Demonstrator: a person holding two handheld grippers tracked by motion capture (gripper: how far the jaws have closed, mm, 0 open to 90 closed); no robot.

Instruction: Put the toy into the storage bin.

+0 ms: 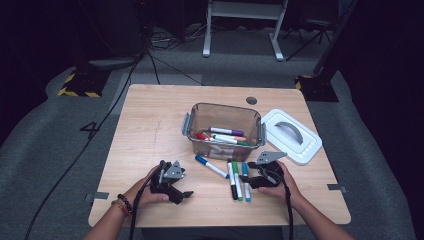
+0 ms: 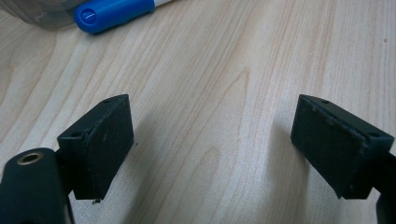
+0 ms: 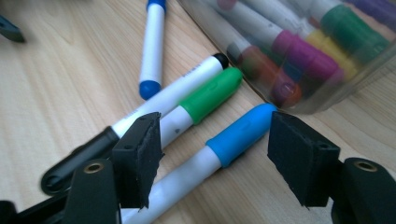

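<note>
Nearest the lens, the right gripper stands with its jaws apart and unclamped, the light-blue-capped marker lying on the table between them. Its long axis runs away from the camera along the jaws, cap end towards the clear box, so closing should pinch it across the barrel. The green-capped marker lies just beside it under the left jaw. The left gripper is farther off, jaws apart over bare wood, so the right hand is nearer.
</note>
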